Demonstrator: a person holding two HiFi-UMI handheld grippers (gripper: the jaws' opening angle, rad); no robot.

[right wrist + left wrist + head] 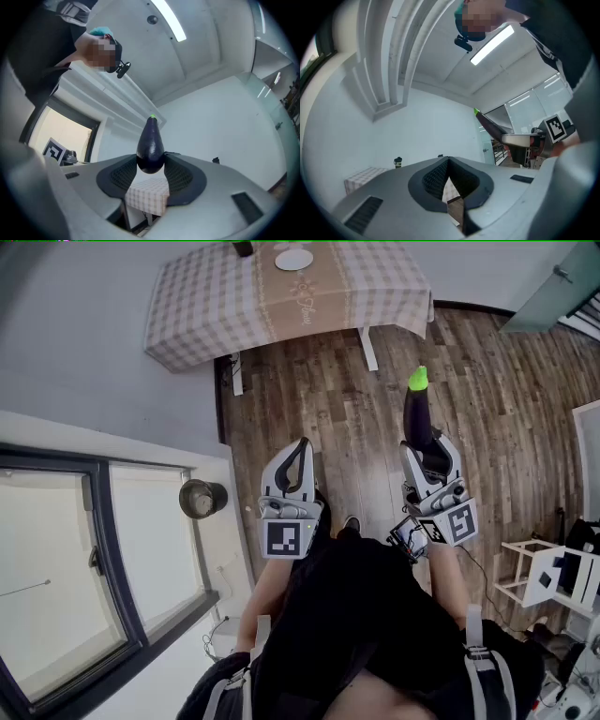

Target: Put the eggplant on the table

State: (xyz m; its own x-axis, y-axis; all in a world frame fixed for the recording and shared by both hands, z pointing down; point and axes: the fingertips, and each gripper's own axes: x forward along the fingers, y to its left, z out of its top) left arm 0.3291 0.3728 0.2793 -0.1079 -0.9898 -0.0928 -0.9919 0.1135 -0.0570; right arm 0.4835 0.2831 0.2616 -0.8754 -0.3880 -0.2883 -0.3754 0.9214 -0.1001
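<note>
Eggplant gripped in the air, well short of the checked-cloth surface.
Left tongs are closed together on nothing; right tongs clamp the dark base of the eggplant, its green tip pointing toward the surface.

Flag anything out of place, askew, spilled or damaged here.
Nothing is spilled or damaged. The only thing away from a resting place is the eggplant, clamped by its fat end in the right gripper and held over the wooden floor, apart from the table.
</note>
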